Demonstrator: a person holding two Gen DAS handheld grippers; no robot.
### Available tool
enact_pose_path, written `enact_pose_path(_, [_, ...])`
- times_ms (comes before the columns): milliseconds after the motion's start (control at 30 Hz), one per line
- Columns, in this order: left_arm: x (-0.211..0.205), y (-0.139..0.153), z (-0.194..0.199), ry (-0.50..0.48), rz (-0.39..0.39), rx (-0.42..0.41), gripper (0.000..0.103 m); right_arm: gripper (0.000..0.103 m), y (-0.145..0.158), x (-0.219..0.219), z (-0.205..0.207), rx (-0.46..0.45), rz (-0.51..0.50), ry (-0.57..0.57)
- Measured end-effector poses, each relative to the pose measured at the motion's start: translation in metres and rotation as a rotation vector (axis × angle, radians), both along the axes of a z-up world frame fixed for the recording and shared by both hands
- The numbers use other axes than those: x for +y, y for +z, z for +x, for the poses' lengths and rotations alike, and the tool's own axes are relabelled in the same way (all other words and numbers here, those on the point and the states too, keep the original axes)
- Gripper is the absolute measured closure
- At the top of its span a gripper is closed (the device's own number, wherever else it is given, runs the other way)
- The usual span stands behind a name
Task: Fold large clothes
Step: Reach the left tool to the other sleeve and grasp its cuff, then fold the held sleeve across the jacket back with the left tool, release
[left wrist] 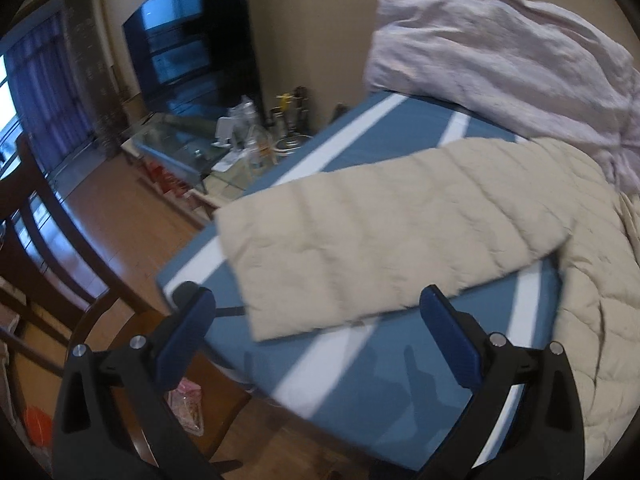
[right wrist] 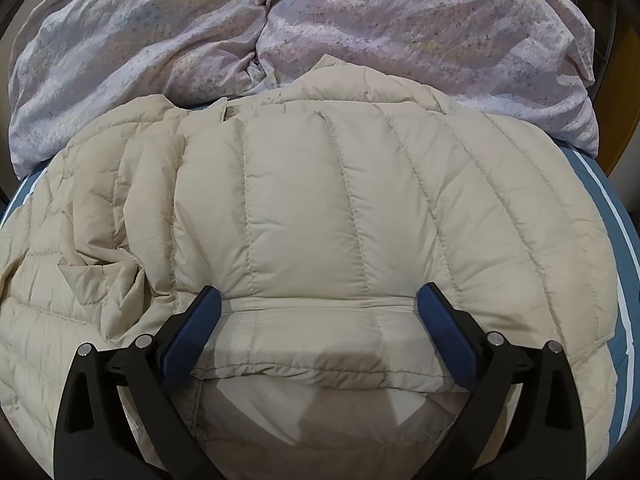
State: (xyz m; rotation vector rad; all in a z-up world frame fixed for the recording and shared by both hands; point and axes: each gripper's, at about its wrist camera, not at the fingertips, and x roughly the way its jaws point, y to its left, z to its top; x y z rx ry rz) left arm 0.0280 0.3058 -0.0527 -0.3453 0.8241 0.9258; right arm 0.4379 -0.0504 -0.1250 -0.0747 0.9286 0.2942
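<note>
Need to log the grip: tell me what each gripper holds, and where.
Nothing is held. The left gripper and the right gripper are both open over the beige jacket.

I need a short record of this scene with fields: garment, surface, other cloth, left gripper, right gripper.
garment: beige quilted jacket, one sleeve stretched out flat
surface: blue bed sheet with white stripes
other cloth: pale pink duvet behind the jacket
left gripper: open, empty, near sleeve end
right gripper: open wide, over a folded jacket part
</note>
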Motion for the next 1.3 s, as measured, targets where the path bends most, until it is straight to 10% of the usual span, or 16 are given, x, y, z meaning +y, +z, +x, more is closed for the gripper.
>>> enact_pose_path(300, [0.050, -0.015, -0.033, 0.145, -0.191, -0.106, 0.002, 0.001, -0.001, 0.000, 0.000, -0.003, 0.002, -0.001])
enact_pose_path(567, [0.067, -0.036, -0.031, 0.186, -0.317, -0.160, 0.031, 0.001, -0.001, 0.000, -0.001, -0.005, 0.005, 0.000])
enact_pose_path(733, [0.067, -0.038, -0.018, 0.207, -0.272, -0.135, 0.033, 0.001, -0.001, -0.001, -0.001, -0.006, 0.006, 0.000])
enact_pose_path(1067, [0.062, -0.038, 0.009, 0.168, -0.217, -0.075, 0.094, 0.001, -0.002, -0.001, -0.001, -0.008, 0.010, 0.001])
enact_pose_path(1300, [0.049, -0.001, 0.030, 0.094, -0.172, -0.108, 0.098, 0.001, -0.002, -0.002, -0.001, -0.010, 0.012, 0.002])
